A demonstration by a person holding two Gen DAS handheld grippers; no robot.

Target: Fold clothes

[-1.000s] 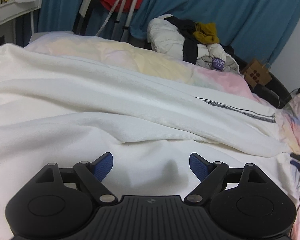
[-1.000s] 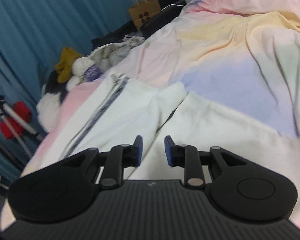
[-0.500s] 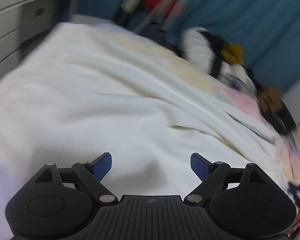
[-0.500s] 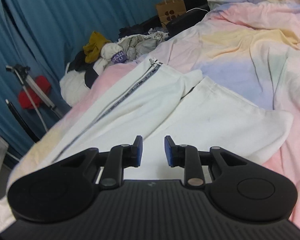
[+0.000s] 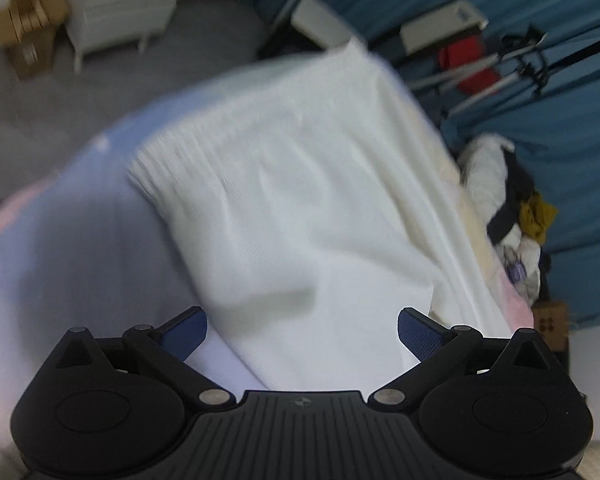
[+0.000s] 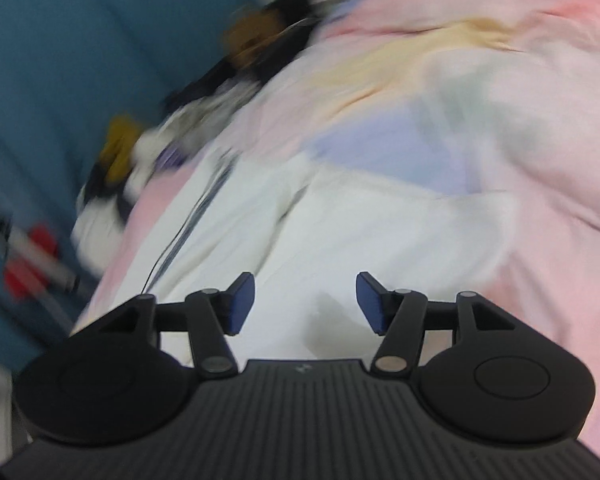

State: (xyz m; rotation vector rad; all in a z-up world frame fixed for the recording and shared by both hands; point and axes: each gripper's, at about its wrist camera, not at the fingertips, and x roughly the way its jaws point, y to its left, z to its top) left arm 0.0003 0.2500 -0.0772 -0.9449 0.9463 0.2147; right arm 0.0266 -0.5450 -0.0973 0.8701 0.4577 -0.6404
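You are holding the left gripper over the white garment, which is lying spread on the bed near its foot edge; its jaws are opening wide, gripping nothing. Your right gripper is hovering over the same garment, jaws opening, nothing pinched between them.

Lit softly and evenly, dim rather than bright, without glare; smeared by motion blur in both views, worst around the white garment in the right wrist view; bowed by fisheye at the edges; faint shadow cast on that garment below its middle.
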